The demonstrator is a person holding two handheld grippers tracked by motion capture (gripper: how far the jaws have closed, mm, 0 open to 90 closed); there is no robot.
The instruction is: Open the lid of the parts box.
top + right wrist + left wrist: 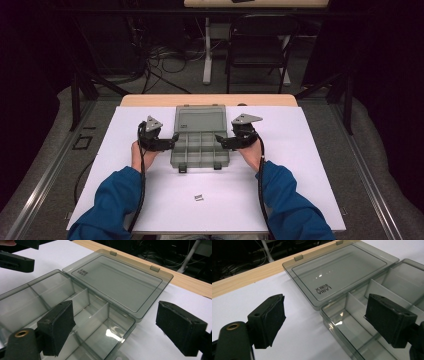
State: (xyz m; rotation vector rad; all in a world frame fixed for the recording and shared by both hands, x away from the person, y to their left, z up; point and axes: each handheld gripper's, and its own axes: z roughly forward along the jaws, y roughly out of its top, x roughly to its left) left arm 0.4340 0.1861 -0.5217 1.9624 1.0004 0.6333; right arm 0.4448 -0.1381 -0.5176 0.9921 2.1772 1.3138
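White sheet covers wooden table, folding chair beyond at 12 o'clock. Smoky clear compartment box sits mid-sheet, lid laid flat open toward 12, dividers bare, two latches at near edge. Left gripper at box's 9 o'clock, jaws wide apart, straddling left wall, pads clear of plastic. Right gripper at 3 o'clock, jaws wide apart over right wall, gripping nothing. Small metal clip lies alone at 6 o'clock, well apart from box.

open box between 2 grippers
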